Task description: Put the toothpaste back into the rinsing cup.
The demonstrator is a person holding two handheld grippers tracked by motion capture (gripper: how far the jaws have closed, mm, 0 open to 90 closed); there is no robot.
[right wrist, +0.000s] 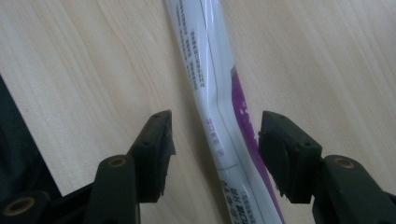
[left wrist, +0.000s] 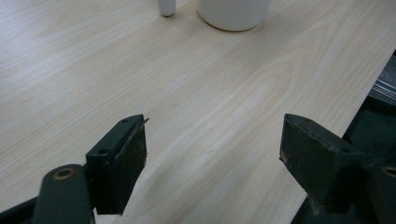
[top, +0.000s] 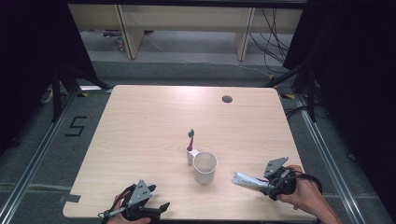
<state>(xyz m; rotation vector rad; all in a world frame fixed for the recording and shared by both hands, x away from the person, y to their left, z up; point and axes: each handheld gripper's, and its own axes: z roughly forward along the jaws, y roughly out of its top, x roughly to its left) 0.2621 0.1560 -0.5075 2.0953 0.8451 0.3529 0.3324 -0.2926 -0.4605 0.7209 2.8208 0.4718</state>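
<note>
Your right gripper (right wrist: 212,154) straddled the toothpaste tube (right wrist: 219,93), fingers released for a crosswise grasp; your left gripper (left wrist: 212,158) idled, fingers apart.

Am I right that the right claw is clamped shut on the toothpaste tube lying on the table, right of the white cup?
Not quite: in the right gripper view the right claw is open, its pads clear of the toothpaste tube between them. The tube does lie on the table, right of the white cup.

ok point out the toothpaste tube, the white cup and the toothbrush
toothpaste tube (right wrist: 219,93), right gripper view, middle of the white printed body
white cup (top: 205,167), high view, outer wall below the rim
toothbrush (top: 191,140), high view, on the handle
</note>
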